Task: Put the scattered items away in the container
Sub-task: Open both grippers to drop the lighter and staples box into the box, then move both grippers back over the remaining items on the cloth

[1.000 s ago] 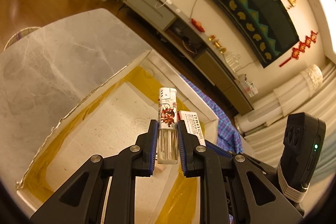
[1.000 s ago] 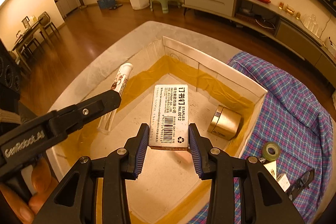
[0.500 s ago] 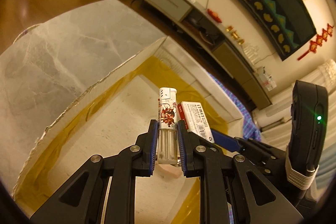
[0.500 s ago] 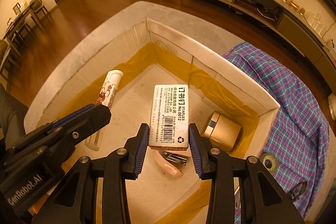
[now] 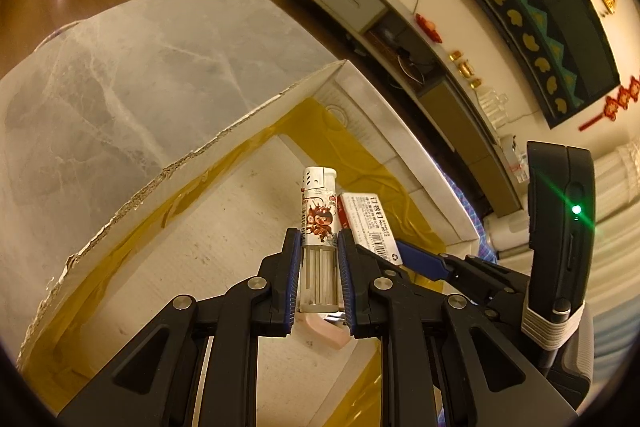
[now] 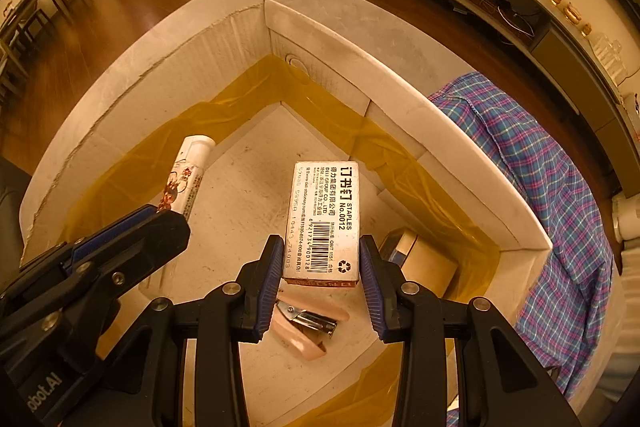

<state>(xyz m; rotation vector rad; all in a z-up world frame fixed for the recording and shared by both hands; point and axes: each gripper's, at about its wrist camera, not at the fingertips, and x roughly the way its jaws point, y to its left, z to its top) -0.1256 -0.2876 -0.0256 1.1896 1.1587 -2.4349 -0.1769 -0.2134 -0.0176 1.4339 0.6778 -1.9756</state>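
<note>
Lighter (image 5: 318, 223) clamped in my left gripper (image 5: 319, 269), pads pressed on its clear lower body, cap end pointing away toward upper centre of the left wrist view. It hangs over the floor of the box (image 5: 192, 155), not touching it as far as I can tell. In the right wrist view the same lighter (image 6: 186, 179) sits left of centre, angled up toward the far left wall of the box (image 6: 400, 95), with the left gripper (image 6: 160, 223) coming in from the lower left.

Staple box (image 6: 324, 223) grasped by my right gripper (image 6: 320, 267), pads on its long sides, barcode face toward the camera, held above the box floor at frame centre. From the left wrist it shows just right of the lighter, red edge visible (image 5: 366, 221), the right gripper (image 5: 400, 255) reaching in from the lower right.

Already lying on the box floor: a pink stapler (image 6: 308, 323) directly below the staple box, at lower centre, and a gold tin (image 6: 420, 259) to the right, close to the near right wall. Yellow tape (image 6: 248, 87) runs along the bottom seams of the box walls.

Box stands on a grey marble bench (image 5: 120, 67). A plaid cloth (image 6: 540, 167) lies against the box's right side, right of frame.
</note>
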